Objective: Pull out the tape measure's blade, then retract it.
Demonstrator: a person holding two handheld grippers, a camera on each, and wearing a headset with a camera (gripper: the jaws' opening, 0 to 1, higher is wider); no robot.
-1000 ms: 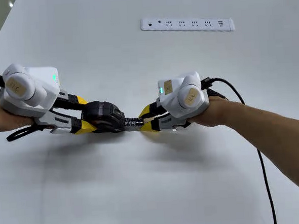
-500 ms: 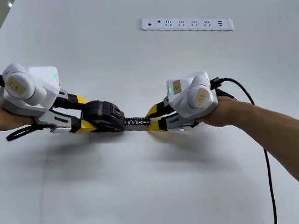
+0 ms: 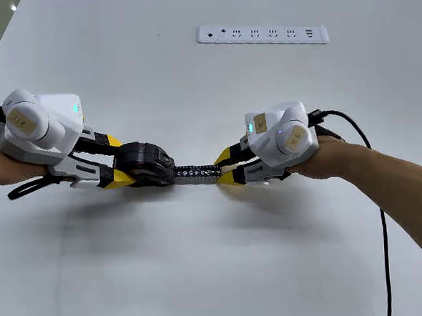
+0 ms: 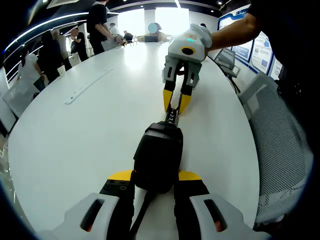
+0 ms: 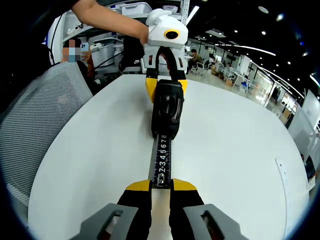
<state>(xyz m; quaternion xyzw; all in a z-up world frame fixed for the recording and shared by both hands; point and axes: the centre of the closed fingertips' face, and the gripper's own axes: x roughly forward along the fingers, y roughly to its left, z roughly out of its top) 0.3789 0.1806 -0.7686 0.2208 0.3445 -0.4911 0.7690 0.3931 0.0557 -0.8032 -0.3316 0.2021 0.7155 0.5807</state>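
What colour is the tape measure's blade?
The blade is black with white numerals, clearest in the right gripper view.

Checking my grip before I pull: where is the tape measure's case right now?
In the head view the tape measure's case sits left of centre, clamped in the left gripper; its blade runs rightward to the right gripper.

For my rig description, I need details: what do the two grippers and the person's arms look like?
The left gripper and right gripper are alike: white rounded housings, a small green light, tan round stickers, black jaws with yellow tips. A black cable leaves each. The forearms are bare.
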